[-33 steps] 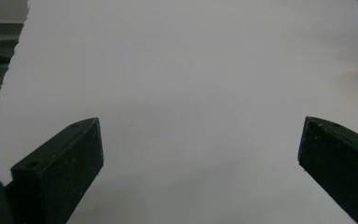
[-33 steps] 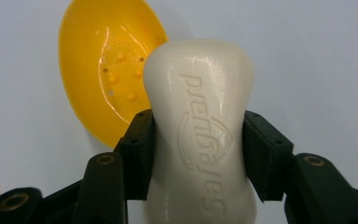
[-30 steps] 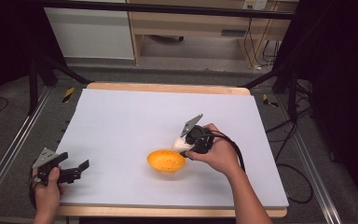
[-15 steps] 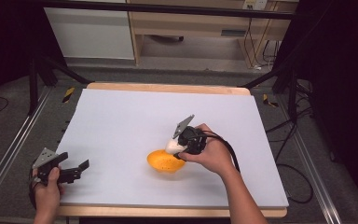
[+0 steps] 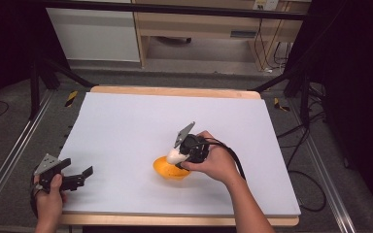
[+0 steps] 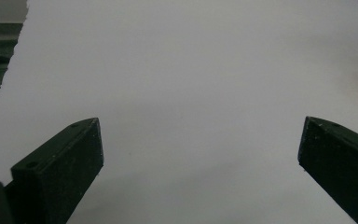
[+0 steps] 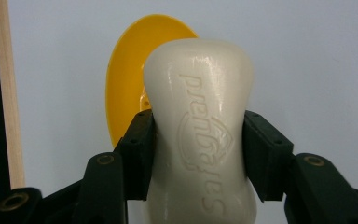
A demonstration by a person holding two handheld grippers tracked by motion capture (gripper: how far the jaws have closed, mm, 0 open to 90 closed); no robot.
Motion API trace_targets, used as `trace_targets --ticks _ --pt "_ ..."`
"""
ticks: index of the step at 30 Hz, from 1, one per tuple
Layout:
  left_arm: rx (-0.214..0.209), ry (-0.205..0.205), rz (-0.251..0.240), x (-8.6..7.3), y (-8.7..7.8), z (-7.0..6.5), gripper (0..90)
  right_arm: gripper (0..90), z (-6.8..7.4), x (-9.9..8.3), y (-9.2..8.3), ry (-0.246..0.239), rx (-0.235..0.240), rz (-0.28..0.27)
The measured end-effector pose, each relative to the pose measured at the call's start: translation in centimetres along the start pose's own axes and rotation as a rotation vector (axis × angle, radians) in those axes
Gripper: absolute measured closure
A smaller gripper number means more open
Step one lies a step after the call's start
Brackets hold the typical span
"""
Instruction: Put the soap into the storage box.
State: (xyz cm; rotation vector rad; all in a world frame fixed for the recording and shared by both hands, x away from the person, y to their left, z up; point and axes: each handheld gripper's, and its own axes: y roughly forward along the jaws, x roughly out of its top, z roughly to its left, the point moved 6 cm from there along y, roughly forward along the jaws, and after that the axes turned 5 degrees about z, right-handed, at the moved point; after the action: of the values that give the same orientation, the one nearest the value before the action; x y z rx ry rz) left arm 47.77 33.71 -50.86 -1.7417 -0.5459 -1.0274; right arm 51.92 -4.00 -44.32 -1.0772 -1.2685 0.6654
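— Where's the soap?
— The cream bar of soap (image 7: 198,126) is clamped at its waist between the right gripper's (image 5: 182,154) jaws, held over the yellow bowl (image 5: 169,170), which sits right of centre in the near half of the white table sheet (image 5: 136,126).
— And the other one?
— The left gripper (image 5: 80,175) hovers at the sheet's near left corner, jaws spread wide on nothing; its own view shows the sheet's edge just to the left.
— Room to move?
— The far half of the sheet is bare up to the wooden table edge (image 5: 175,91).
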Motion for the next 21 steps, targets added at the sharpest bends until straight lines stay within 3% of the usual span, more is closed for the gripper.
trace_targets --ticks 21 --pt "0.001 0.004 0.001 0.0 0.0 0.0 0.0 49.4 0.7 0.7 2.2 -0.056 0.038 0.063"
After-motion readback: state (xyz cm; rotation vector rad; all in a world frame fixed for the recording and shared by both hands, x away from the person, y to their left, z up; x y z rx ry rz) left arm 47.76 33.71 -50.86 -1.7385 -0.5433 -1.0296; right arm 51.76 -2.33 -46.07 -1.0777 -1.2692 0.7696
